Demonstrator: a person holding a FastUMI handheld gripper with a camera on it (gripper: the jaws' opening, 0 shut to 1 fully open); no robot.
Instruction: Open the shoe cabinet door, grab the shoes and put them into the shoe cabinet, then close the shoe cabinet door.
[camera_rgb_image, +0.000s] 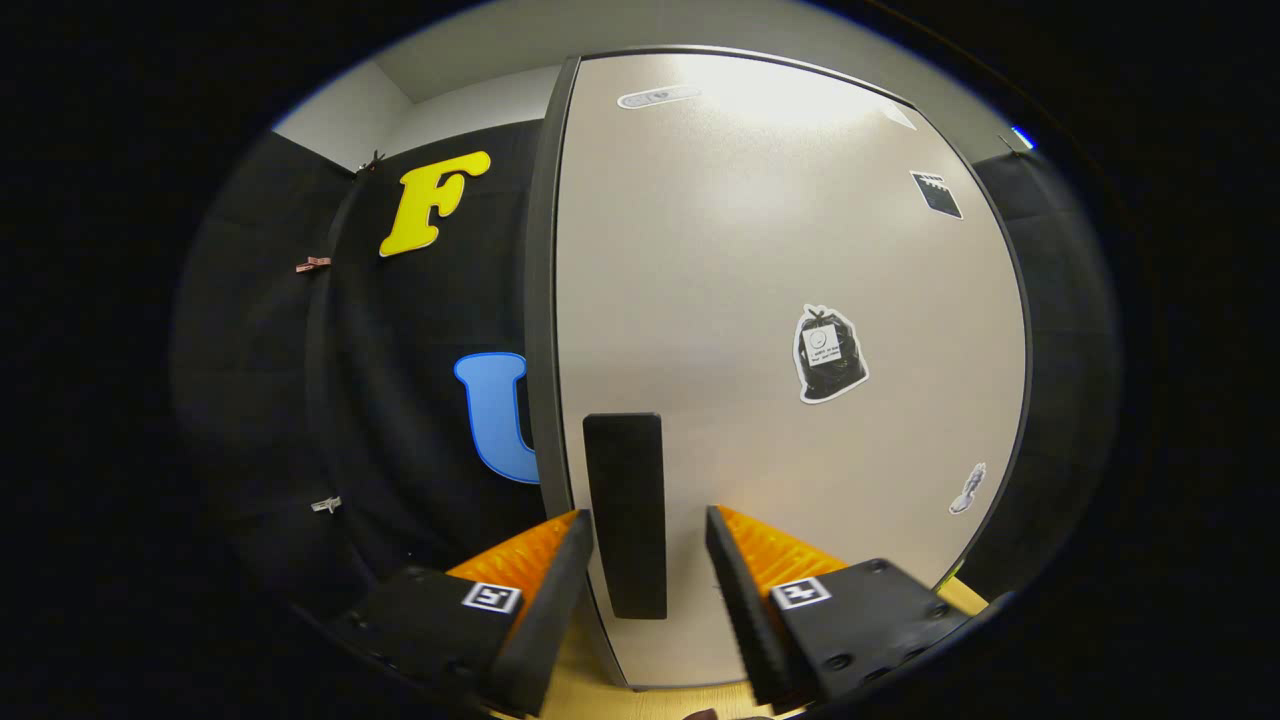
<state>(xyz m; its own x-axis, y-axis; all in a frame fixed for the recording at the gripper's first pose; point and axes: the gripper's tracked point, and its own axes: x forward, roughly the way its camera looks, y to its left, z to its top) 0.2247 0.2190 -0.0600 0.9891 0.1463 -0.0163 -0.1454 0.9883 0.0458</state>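
Note:
The shoe cabinet door (760, 300) is a tall pale grey panel with a dark edge, standing shut right in front of me. A black vertical bar handle (626, 515) is mounted near the door's left edge. My gripper (648, 540) is open, its two orange-and-black fingers (545, 590) flanking the lower part of the handle, one on each side, with a gap between each pad and the bar. I cannot tell how far the fingertips are from the door face.
Several stickers dot the door, among them a black bag-shaped one (828, 354) right of the handle. The booth's black cloth wall (400, 400) hangs left of the cabinet. A light wooden floor (640, 700) lies below the door.

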